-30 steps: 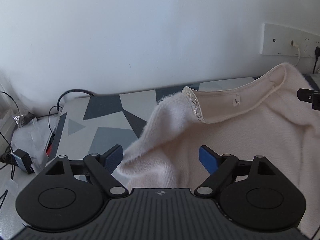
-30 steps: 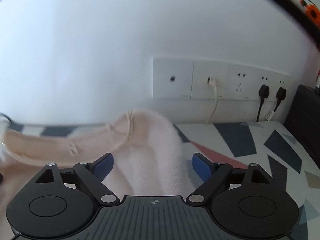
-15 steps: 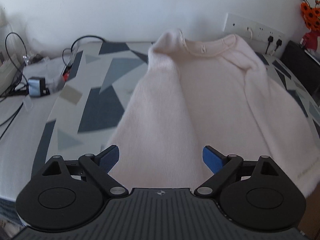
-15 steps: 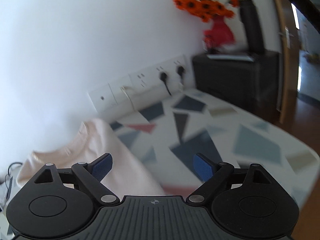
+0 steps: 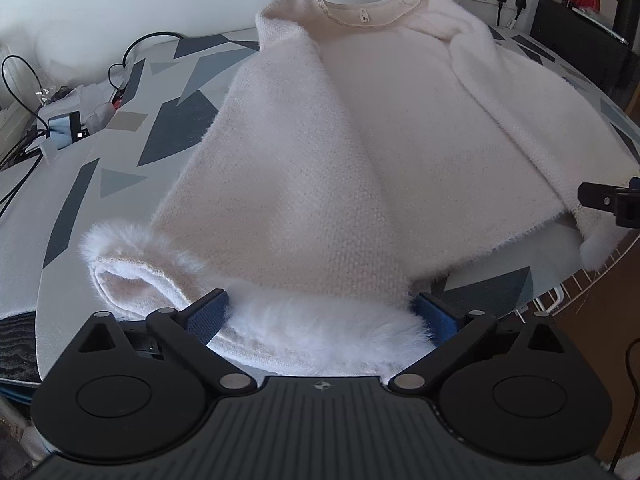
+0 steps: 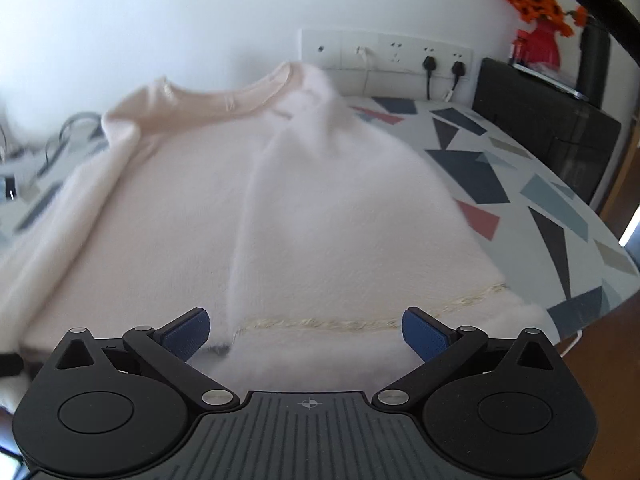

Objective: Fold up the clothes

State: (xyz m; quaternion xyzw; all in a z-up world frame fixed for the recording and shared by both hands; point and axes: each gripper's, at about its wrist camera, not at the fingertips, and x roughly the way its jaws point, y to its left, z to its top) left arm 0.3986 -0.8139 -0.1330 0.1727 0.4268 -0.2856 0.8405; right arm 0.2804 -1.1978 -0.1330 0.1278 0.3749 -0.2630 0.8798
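My claws: left claw (image 5: 320,316) and right claw (image 6: 306,330) both opening, sweater hem between pads, unclamped.
Change: pulled back from collar to hem.
Count: one sweater (image 5: 360,152), two sleeves folded in.

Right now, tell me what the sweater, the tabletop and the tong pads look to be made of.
Sweater: soft fuzzy knit, likely mohair-like or brushed acrylic; matte, with a visible weave and long fluffy fibres at the cuff and hem.
Tabletop: smooth hard surface, possibly laminate or a printed covering; flat geometric pattern with little sheen.
Pads: blue, finely textured, probably rubber or fabric-faced.
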